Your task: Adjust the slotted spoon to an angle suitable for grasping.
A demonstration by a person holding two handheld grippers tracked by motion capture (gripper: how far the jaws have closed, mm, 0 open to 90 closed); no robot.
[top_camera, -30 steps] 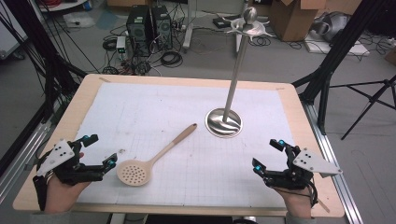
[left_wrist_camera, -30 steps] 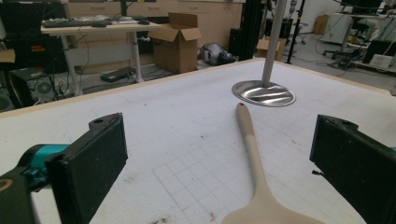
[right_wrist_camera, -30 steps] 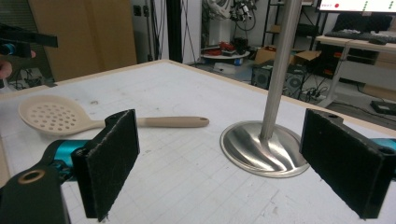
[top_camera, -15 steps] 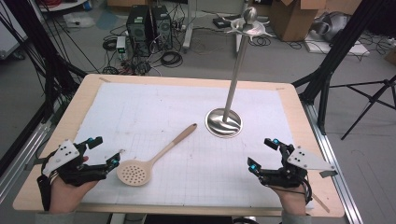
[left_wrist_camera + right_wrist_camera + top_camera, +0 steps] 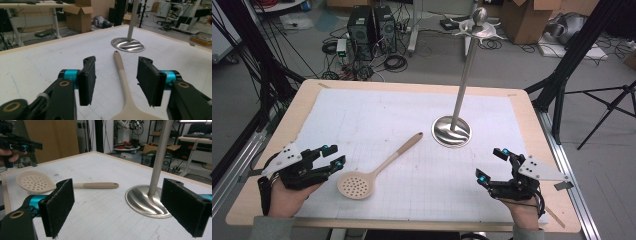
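Since the earlier frame, the left gripper [image 5: 331,155] has edged toward the perforated bowl of the beige plastic slotted spoon [image 5: 377,170], and its jaws have just been closing; the spoon's handle runs between them without either pad touching it. From the left gripper view, the handle [image 5: 123,75] lies flat on the counter, up the middle of the gap, with clear space on both sides. The jaws are still apart, holding nothing.

The spoon rests on the white gridded mat [image 5: 377,115] that covers the pale wooden counter [image 5: 277,130]. Its round holed bowl is just beside the left gripper, near the front edge, and its handle slants away toward the right.

Just past the handle's tip stands the polished steel stand [image 5: 453,127], a round base with a tall upright pole topped by a ball and short hooks. Handle tip and base are near each other but apart.

At the right, the right gripper [image 5: 491,165] hovers near the front edge, well apart from the spoon. Its jaws are wide apart and empty; the right gripper view looks between them at the steel base [image 5: 146,200] and the spoon [image 5: 37,182] beyond.
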